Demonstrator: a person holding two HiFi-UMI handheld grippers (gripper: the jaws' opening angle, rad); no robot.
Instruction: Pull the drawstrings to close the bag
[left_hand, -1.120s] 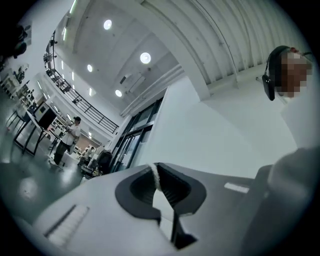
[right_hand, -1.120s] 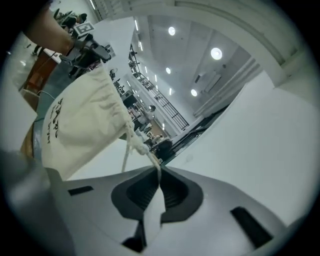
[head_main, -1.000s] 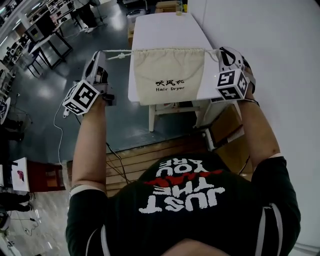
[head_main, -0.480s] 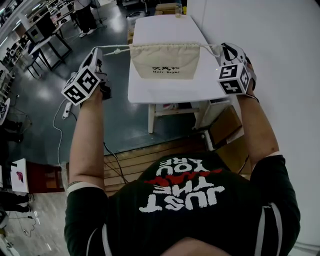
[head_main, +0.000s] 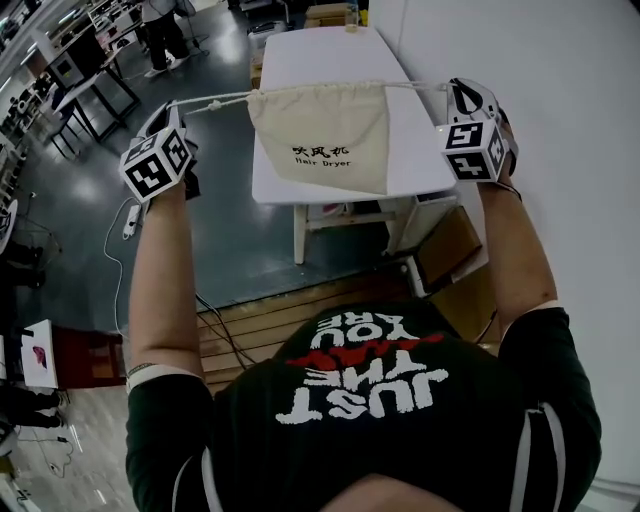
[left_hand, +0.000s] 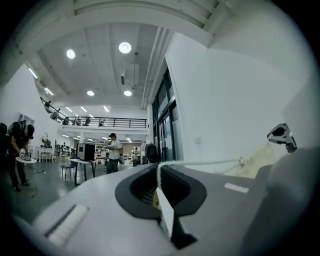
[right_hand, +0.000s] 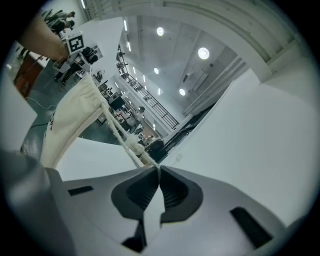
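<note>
White desk (head_main: 330, 60) standing beside pale wall (head_main: 520, 60), grey floor (head_main: 215, 220) on its other side. We are holding cream bag (head_main: 325, 135) in air, hanging across desk's near edge, between both tools. Left tool (head_main: 170, 112) clamping left drawstring (head_main: 215, 101), jaws closed on cord. Right tool (head_main: 458, 92) pinching right drawstring (head_main: 415, 86) same way. Both cords running taut; bag's top hem puckering.

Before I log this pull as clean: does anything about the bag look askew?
Nothing damaged. The bag hangs slightly tilted on taut drawstrings pinched by the left gripper and right gripper; its mouth is only partly gathered.
</note>
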